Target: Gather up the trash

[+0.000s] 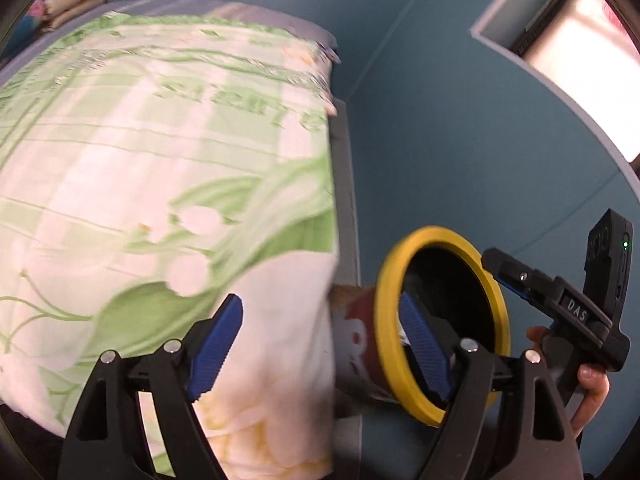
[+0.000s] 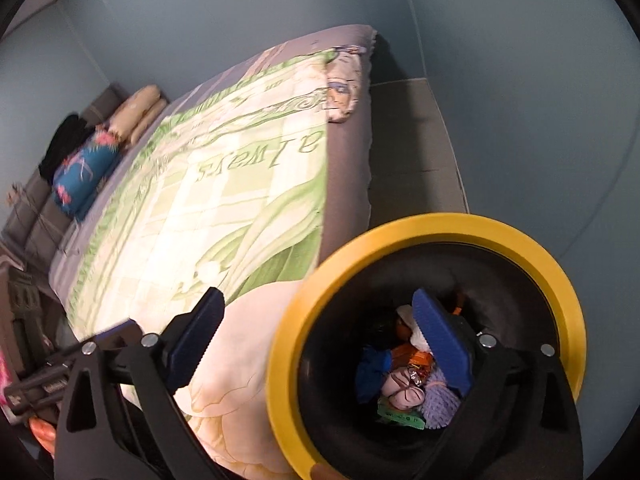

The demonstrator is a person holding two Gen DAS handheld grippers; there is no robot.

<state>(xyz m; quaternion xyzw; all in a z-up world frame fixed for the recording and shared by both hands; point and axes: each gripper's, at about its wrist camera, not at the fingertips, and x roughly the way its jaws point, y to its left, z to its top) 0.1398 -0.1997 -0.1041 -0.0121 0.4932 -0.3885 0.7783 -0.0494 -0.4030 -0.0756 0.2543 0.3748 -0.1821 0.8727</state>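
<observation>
Standing beside the bed, the yellow-rimmed trash bin holds soft, light scraps at its bottom. Both the left hand-held gripper and right hand-held gripper gape apart, empty. I'd pinch crumpled edges; the scraps should compress easily.

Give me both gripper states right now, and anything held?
Left gripper: open, nothing held, blanket behind it.
Right gripper: open, nothing held, over the yellow-rimmed trash bin.
</observation>
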